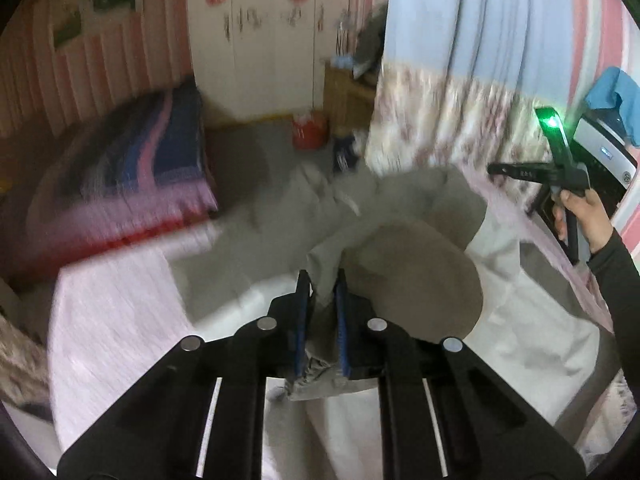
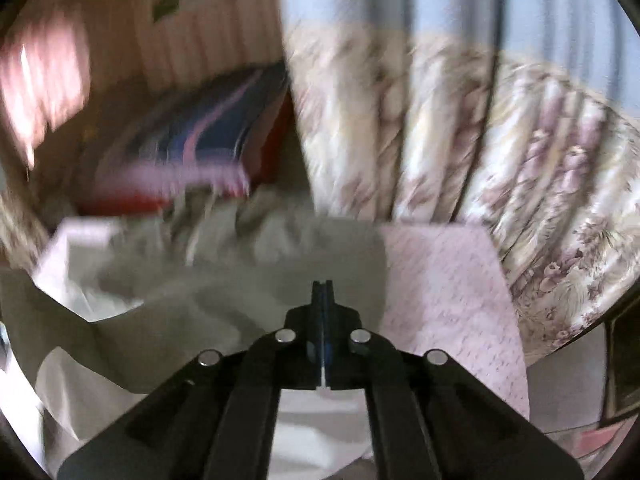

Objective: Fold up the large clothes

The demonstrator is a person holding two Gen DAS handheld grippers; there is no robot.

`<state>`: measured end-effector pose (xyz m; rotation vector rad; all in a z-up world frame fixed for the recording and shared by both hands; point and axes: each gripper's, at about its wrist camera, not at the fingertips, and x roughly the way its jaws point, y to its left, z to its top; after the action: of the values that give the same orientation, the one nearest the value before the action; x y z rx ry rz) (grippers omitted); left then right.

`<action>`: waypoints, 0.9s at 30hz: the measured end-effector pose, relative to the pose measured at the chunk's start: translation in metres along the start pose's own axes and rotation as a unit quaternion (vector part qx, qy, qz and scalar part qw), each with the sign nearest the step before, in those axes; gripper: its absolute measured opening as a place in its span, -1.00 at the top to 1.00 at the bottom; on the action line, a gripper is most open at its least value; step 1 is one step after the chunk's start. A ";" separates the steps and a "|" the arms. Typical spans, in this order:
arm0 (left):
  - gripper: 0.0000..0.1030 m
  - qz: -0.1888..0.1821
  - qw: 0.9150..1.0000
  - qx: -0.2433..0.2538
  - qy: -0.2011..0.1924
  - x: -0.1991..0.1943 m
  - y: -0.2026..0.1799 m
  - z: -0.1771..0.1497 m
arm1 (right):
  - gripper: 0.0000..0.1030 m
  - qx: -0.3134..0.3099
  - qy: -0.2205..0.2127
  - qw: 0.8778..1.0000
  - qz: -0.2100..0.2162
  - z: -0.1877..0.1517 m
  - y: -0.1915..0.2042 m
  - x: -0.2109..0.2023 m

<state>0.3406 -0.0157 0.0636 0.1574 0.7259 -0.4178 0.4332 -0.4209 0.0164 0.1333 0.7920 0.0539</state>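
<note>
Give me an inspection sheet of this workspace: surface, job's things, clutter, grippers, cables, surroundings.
Surface: table under a pale pink cloth.
Job's things: grey garment lying rumpled on the table, one edge lifted.
Clutter: nothing seen on the table beyond the garment.
Grippers: left gripper shut on a bunch of the garment; right gripper shut, over the garment, hold on it unclear; a hand carries it.
Cables: nothing seen.
Surroundings: folded quilt behind the table, floral curtain, white wardrobe, red tub on the floor; views blurred.
</note>
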 end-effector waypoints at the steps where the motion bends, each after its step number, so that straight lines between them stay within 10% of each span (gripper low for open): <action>1: 0.79 0.009 1.000 0.004 -0.015 -0.007 0.006 0.009 | 1.00 0.013 -0.004 1.000 0.008 0.005 -0.003 -0.003; 5: 0.77 0.056 0.998 -0.010 0.000 0.019 0.058 0.025 | 0.86 -0.016 0.000 1.000 0.018 0.013 0.019 0.008; 7: 0.66 0.048 0.996 -0.041 0.061 0.059 0.091 0.015 | -0.58 -0.029 0.018 0.999 0.011 0.007 0.032 0.022; 8: 0.57 0.049 0.993 -0.057 0.090 0.078 0.105 0.005 | -0.70 -0.039 0.016 0.999 0.000 0.004 0.038 0.025; 13: -0.49 0.075 0.982 -0.113 0.133 0.114 0.145 -0.047 | -0.70 -0.064 0.032 0.997 -0.031 -0.009 0.041 0.037; 17: -0.88 0.051 0.981 -0.151 0.111 0.099 0.149 -0.062 | -0.72 -0.025 0.044 0.999 -0.013 -0.010 0.021 0.040; 23: -0.74 0.002 0.978 -0.158 0.137 0.129 0.118 -0.069 | -0.69 -0.019 0.146 0.989 -0.009 -0.040 0.026 0.103; 25: 0.19 -0.022 0.974 -0.165 0.153 0.143 0.112 -0.070 | -0.34 -0.018 0.154 0.988 -0.003 -0.046 0.029 0.109; 27: 0.39 -0.020 0.972 -0.176 0.157 0.150 0.109 -0.068 | 0.01 -0.007 0.154 0.988 -0.004 -0.046 0.027 0.110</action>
<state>0.4460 0.0544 -0.0880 -0.1289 1.1048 -0.2976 0.4778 -0.3790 -0.0890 0.1096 1.1009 0.0741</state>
